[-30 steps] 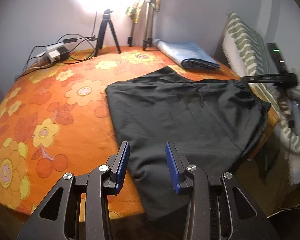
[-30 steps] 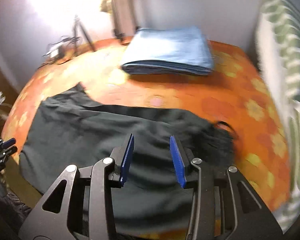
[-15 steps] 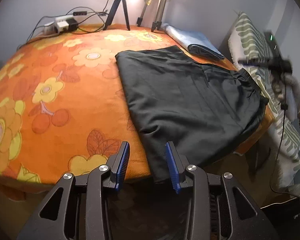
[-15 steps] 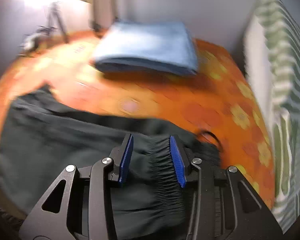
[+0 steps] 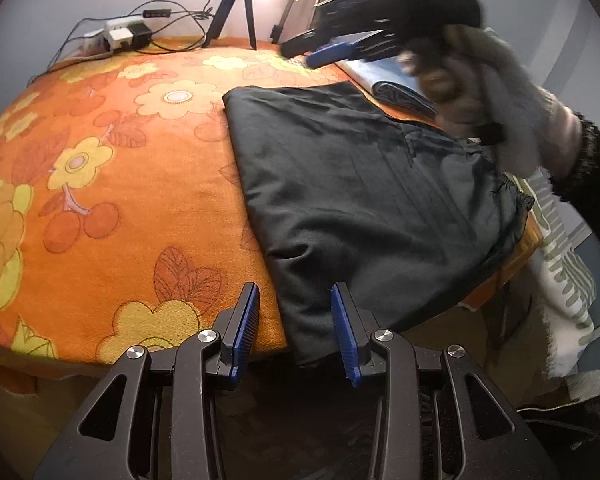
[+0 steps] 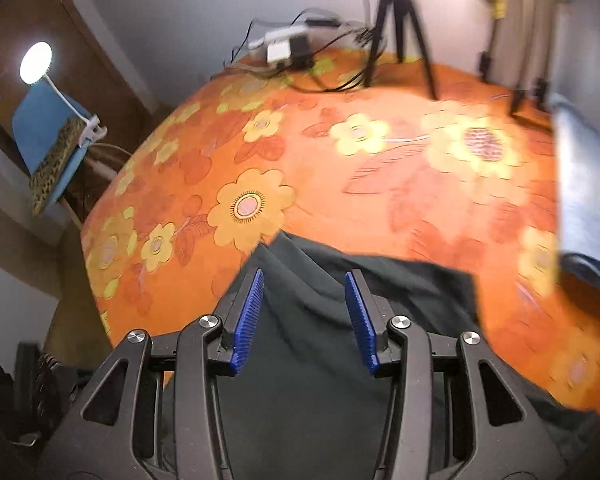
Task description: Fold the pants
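Black pants (image 5: 360,192) lie folded lengthwise on the orange flowered cover (image 5: 100,160), their near end hanging over the front edge. My left gripper (image 5: 296,304) is open, its blue pads either side of the pants' near left corner, not closed on it. My right gripper (image 6: 304,292) is open and hovers above the pants (image 6: 340,340) near their far corner. In the left wrist view the right gripper (image 5: 332,52) shows above the pants' far end, held by a gloved hand (image 5: 480,92).
A folded blue cloth (image 5: 396,88) lies at the back right. A tripod (image 5: 236,4) and a power strip with cables (image 5: 120,36) stand at the back. A green-striped throw (image 5: 560,260) hangs at the right. A clip lamp (image 6: 40,68) is at the left.
My right gripper swung from the waistband end across to the pants' far corner, now facing the tripod. My left gripper moved closer to the near corner at the front edge.
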A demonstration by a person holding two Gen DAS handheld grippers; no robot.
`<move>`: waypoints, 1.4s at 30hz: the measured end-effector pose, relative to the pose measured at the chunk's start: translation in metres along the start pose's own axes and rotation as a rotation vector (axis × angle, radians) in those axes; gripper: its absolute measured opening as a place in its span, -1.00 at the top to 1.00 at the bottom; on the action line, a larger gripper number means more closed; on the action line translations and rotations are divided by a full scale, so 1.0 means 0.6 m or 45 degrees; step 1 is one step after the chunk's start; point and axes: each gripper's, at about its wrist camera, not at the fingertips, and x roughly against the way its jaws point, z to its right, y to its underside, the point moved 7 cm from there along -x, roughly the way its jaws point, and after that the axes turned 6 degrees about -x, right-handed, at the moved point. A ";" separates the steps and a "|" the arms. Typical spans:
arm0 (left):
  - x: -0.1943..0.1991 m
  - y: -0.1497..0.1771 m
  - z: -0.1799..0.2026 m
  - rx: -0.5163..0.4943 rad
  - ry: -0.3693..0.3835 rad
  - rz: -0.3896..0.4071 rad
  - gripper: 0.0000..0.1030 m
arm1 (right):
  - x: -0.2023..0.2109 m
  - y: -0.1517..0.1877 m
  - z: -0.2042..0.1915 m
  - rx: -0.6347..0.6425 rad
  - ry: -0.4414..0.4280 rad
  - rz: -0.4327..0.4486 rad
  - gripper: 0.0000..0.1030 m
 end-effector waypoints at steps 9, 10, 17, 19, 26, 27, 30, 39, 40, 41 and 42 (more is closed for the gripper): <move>0.000 -0.002 -0.005 0.098 0.077 -0.006 0.39 | -0.105 -0.031 -0.017 0.011 -0.048 -0.119 -0.04; -0.002 -0.001 -0.004 0.104 0.090 -0.011 0.47 | -0.111 -0.033 -0.021 0.024 -0.056 -0.130 -0.04; -0.004 0.000 0.002 0.113 0.104 -0.015 0.80 | -0.123 -0.022 -0.059 0.208 0.040 -0.151 0.64; -0.002 0.000 0.009 0.096 0.111 -0.017 0.87 | -0.123 -0.019 -0.059 0.241 0.106 -0.124 0.89; 0.016 0.012 0.043 -0.030 0.043 -0.022 0.88 | -0.125 -0.032 -0.032 0.138 0.178 -0.058 0.98; 0.018 0.011 0.041 -0.017 0.047 -0.024 0.83 | -0.124 -0.032 -0.032 0.127 0.157 -0.060 0.98; 0.030 -0.001 0.024 0.023 0.037 -0.022 0.55 | -0.101 -0.036 -0.027 0.075 0.117 -0.034 0.93; 0.019 -0.115 -0.108 0.237 0.062 0.064 0.06 | 0.074 0.054 -0.015 -0.004 -0.039 0.091 0.55; 0.004 -0.130 -0.119 0.272 0.083 0.056 0.06 | 0.088 0.085 -0.019 -0.001 -0.061 0.086 0.55; -0.019 -0.148 -0.128 0.305 0.132 0.032 0.06 | 0.094 0.113 -0.022 0.001 -0.074 0.074 0.55; -0.033 -0.153 -0.128 0.315 0.150 0.016 0.06 | 0.099 0.140 -0.026 0.003 -0.086 0.061 0.55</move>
